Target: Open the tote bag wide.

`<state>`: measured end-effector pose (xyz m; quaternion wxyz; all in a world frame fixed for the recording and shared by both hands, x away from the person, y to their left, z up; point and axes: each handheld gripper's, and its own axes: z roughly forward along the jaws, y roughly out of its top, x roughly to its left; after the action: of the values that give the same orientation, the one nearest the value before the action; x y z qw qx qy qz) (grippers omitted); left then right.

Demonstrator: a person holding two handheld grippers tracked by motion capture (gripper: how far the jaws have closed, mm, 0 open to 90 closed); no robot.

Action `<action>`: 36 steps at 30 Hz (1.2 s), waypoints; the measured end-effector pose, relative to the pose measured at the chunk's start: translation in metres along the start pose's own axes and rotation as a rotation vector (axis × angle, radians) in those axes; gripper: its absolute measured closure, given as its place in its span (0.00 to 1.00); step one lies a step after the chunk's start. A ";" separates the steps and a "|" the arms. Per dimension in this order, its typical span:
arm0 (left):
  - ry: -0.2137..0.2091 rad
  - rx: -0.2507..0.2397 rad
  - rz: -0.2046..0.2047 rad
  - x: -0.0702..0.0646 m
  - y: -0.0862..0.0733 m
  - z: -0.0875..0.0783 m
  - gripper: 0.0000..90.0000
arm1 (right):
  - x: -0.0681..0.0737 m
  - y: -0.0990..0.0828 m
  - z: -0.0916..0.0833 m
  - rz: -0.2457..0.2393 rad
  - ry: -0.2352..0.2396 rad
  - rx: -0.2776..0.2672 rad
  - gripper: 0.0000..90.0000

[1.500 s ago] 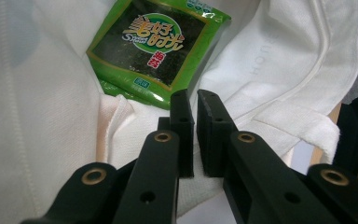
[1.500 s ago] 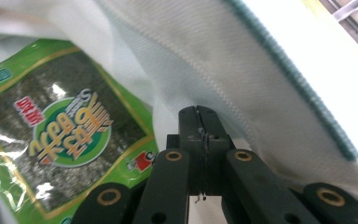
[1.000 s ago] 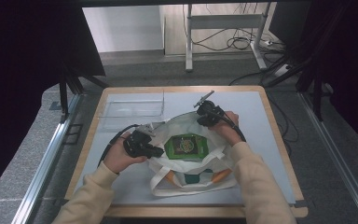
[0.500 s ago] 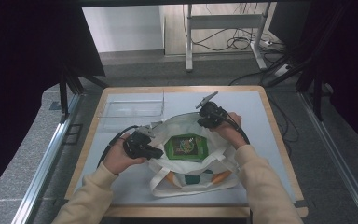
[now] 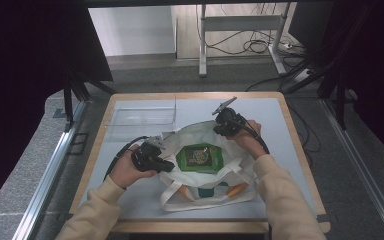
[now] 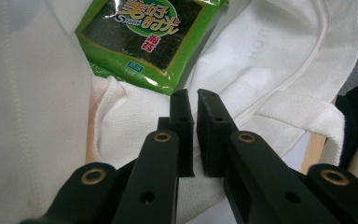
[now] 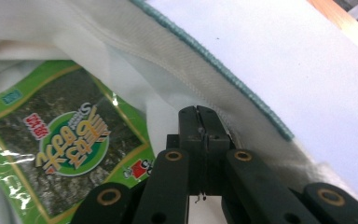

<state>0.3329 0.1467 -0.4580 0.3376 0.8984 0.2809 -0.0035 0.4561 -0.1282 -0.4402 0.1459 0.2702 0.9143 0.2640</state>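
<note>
The work in hand was holding a white tote bag (image 5: 207,170) open on the table (image 5: 290,120), with a green seaweed snack packet (image 5: 200,157) lying flat inside its mouth. The left gripper (image 5: 167,165) sat at the bag's near-left rim; in the left gripper view its jaws stood almost together with a thin gap, and the cloth seemed to run between them, though the pinch itself was hard to make out. The right gripper (image 5: 220,127) was at the far-right rim, jaws fully closed on the bag's hem beside the teal-stitched edge (image 7: 242,86). A clear plastic tray (image 5: 142,117) stood apart at the table's far left. The packet looked already placed, so the next move probably called for letting the rim go, or lifting both edges evenly without tipping the packet.
</note>
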 end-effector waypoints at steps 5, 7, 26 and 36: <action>0.007 -0.008 -0.003 -0.001 0.000 -0.003 0.93 | 0.006 -0.001 -0.010 0.001 0.011 -0.028 0.99; 0.012 -0.012 -0.003 -0.002 0.000 -0.004 0.93 | 0.010 -0.002 -0.014 -0.006 0.019 -0.037 0.99; 0.027 -0.069 0.002 -0.003 0.000 -0.021 0.93 | 0.023 -0.020 -0.039 -0.006 0.046 -0.090 0.99; 0.056 -0.170 -0.037 0.005 0.000 -0.034 0.72 | 0.032 -0.024 -0.039 0.013 0.070 -0.084 0.84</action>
<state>0.3307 0.1692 -0.4329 0.4046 0.8608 0.3062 0.0393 0.4043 -0.1424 -0.4257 0.1231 0.2605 0.9052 0.3124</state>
